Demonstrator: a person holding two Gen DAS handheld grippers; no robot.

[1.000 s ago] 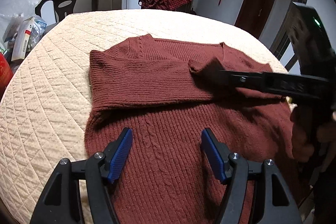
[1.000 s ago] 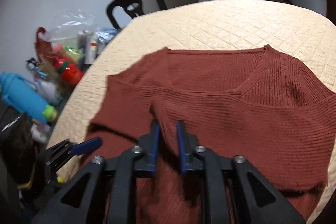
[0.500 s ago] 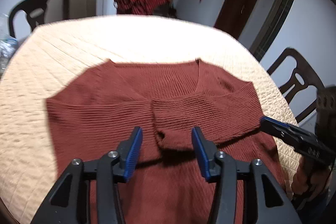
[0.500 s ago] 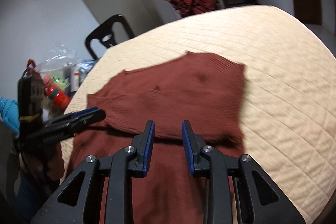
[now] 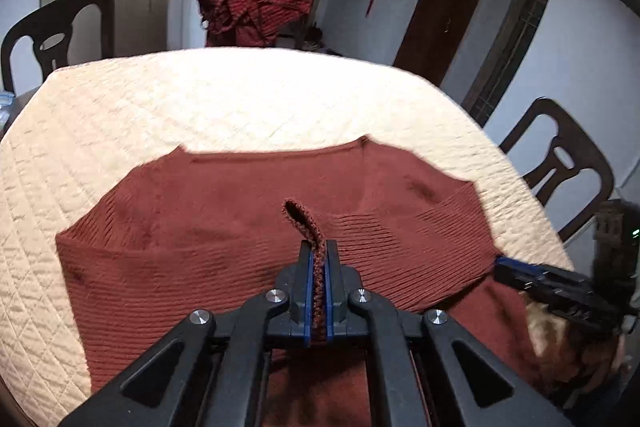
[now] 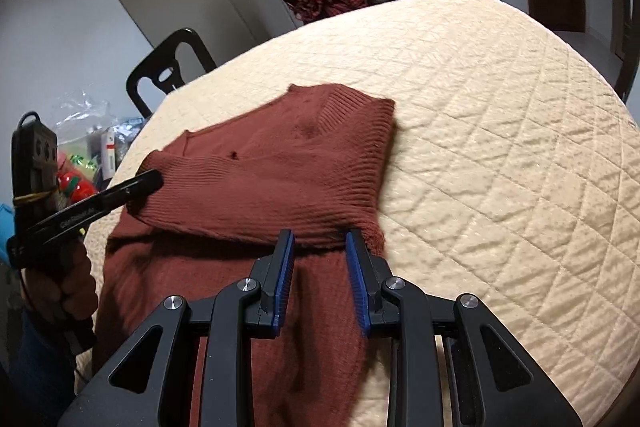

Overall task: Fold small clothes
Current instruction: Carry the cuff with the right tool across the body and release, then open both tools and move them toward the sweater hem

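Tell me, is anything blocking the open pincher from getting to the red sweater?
Nothing visible is. The right gripper hangs open right over the sweater, its pads at the folded sleeve's edge with only air between. The left gripper already pinches a cuff.

White walls (image 5: 580,39), dark chairs (image 5: 560,163)

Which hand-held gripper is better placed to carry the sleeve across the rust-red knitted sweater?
Probably the left hand-held gripper: it is shut on the cuff of the rust-red knitted sweater. The right hand-held gripper is open, holding nothing.
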